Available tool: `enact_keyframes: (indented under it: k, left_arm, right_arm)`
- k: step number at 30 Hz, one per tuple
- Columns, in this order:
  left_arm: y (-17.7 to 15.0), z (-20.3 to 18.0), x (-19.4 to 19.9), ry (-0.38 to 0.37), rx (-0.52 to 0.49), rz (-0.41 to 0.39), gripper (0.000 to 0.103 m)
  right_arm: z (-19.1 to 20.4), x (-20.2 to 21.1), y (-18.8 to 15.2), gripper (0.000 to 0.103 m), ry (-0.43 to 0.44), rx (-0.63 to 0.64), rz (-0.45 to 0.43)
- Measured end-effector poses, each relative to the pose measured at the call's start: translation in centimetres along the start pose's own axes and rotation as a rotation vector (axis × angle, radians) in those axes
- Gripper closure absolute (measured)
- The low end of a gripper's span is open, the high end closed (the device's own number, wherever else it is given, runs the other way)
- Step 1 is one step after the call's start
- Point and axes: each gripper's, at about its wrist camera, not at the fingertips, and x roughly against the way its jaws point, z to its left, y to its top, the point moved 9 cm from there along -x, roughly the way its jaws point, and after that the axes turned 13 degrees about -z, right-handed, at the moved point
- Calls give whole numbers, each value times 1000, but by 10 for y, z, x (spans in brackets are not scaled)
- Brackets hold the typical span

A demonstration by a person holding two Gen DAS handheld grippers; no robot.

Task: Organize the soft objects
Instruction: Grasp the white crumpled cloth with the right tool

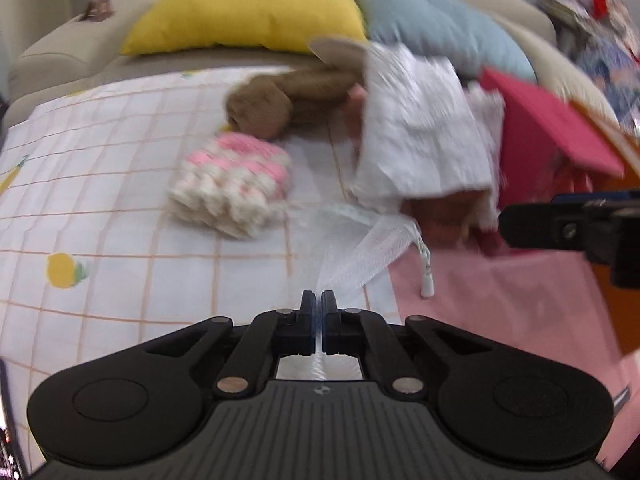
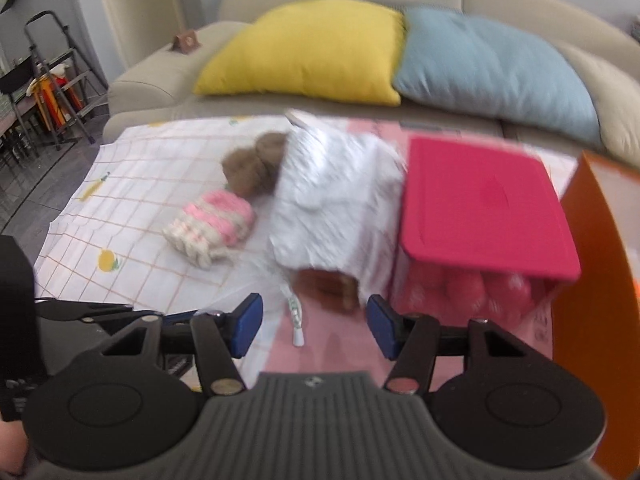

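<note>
Left gripper: fingers clenched on mesh bag.
Right gripper: fingers released.
Red-lidded box: held pink balls.

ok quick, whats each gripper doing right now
Left gripper: shut on the white mesh bag.
Right gripper: open, holding nothing.

In the left wrist view the knitted bundle lies mid-frame on the checked cloth, with the plush toy just behind it. Right of both lies the crumpled fabric, and the lidded box sits at the right edge. Two cushions lean side by side on the sofa across the top. A mesh bag lies below centre, before the crumpled fabric.
</note>
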Motion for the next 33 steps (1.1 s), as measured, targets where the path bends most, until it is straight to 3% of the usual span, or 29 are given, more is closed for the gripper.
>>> enact_keyframes:
  k: [5,12,14,15,17,19,21,33]
  left_arm:
    - [22,13,19,35,85,-46,101]
    - [39,19,31,63,73,-81,101]
    - [40,20,37,61,80,-86,101]
    - [41,20,38,61,84,-88,101]
    - [41,20,40,55,97,-88,101]
    - [42,21,43,49,112,-93,101]
    - [44,22,46,49,122,-101,101]
    - [61,17,79,23,194,-148,101]
  right_arm:
    - [8,-26,18,49,-63,95,-32]
    - [4,-64,38,56,-177,152,-52]
    - [-1,-74,38,64,-193,160,-31]
    - [-3,-77,38,75,-184,150,-21]
    - [-5,-79,39,80,-162,142,-17]
    - [-5,-75,42,97,-149,152,-27]
    - [-7,-69,46,100,-136,144,-33]
    - [-14,17,88,102,-24,39,-170]
